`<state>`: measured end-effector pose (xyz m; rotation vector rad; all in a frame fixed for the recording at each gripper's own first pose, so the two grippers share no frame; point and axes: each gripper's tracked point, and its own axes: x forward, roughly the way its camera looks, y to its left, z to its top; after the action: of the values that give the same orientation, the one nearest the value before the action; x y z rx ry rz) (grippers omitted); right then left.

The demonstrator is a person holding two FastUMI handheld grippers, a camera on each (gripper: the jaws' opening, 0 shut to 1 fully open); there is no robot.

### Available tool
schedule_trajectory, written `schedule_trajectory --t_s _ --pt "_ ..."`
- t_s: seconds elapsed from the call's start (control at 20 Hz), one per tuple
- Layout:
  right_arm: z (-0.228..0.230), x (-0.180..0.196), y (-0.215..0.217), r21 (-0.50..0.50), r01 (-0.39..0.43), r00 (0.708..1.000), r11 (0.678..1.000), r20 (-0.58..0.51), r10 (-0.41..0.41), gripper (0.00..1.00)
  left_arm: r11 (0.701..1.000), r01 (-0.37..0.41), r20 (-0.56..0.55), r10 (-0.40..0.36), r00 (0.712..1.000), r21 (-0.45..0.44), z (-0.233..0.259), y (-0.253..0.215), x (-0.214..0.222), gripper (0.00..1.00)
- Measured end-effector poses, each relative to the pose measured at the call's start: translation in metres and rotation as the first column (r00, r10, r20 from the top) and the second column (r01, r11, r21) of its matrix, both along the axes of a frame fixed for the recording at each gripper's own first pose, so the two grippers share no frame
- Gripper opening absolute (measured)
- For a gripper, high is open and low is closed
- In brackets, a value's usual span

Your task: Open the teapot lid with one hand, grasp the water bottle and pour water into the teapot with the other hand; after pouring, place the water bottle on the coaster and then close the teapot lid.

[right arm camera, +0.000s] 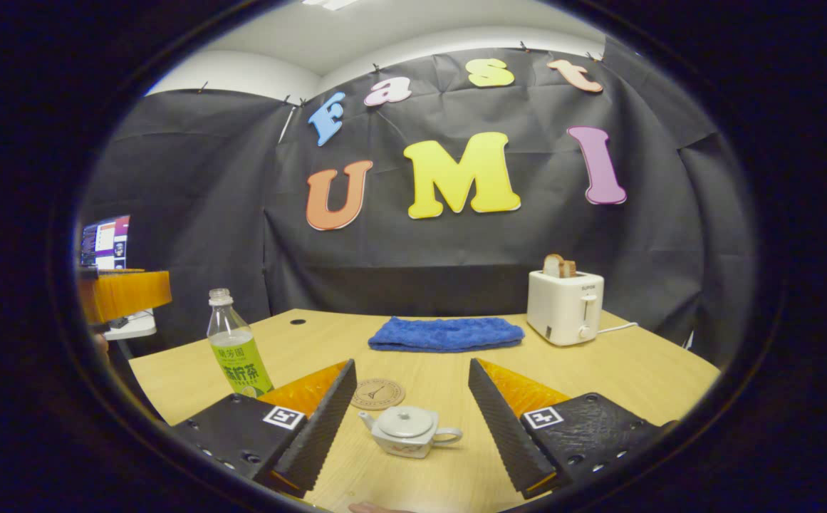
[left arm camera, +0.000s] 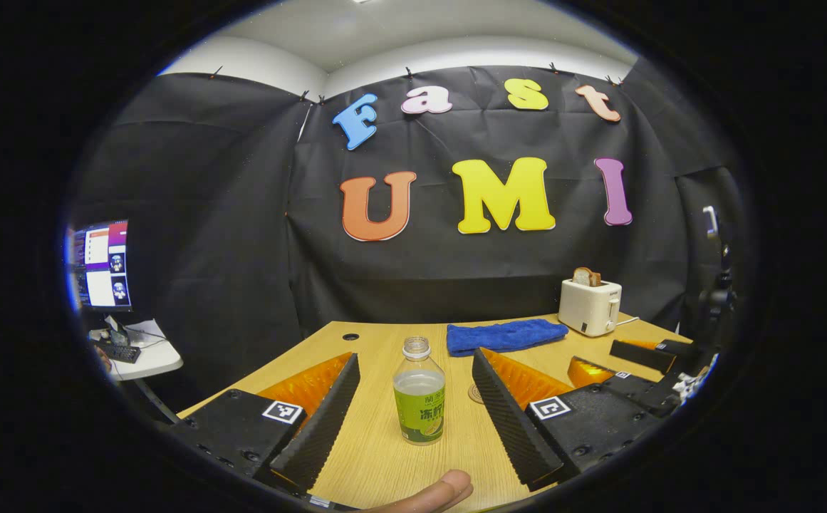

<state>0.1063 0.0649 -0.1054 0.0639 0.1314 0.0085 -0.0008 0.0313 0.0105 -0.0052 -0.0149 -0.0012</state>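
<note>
Teapot point(right arm camera: 408, 430): stands on the tabletop point(right arm camera: 627, 370) between the fingers of the right tongs point(right arm camera: 410, 406), not touched, lid on.
Water bottle point(left arm camera: 419, 393): upright, uncapped, between the fingers of the left tongs point(left arm camera: 417, 399), not touched.
Left tongs: wide open, holding nothing.
Right tongs: wide open, holding nothing.
Coaster point(right arm camera: 377, 393): flat, just behind the teapot.
Blue towel point(right arm camera: 446, 333): farther back, near the toaster point(right arm camera: 564, 306).

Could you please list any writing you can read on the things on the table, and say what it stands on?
No text here can be quoted.
Water bottle: label print too small to read.
Toaster: small mark, blurred.
Coaster: ring of print, unreadable.
</note>
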Motion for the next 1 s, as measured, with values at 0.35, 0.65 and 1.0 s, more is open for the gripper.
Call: schedule_trajectory --t_s 0.35,0.65,1.0 --pt "-0.051 0.029 0.015 -0.065 -0.057 0.990 0.996 -0.130 0.049 0.64 1.000 -0.011 -0.004 0.011 1.000 -0.015 -0.001 0.007 0.003 0.99" --pt "-0.061 0.037 0.011 -0.039 -0.056 0.990 0.998 -0.135 0.050 0.27 1.000 0.010 0.005 -0.010 1.000 0.007 -0.001 -0.001 0.002 0.99" --pt "-0.062 0.038 0.011 -0.026 -0.046 0.988 0.999 -0.152 0.042 0.23 1.000 0.012 0.006 -0.012 1.000 0.001 -0.001 0.003 0.003 0.99"
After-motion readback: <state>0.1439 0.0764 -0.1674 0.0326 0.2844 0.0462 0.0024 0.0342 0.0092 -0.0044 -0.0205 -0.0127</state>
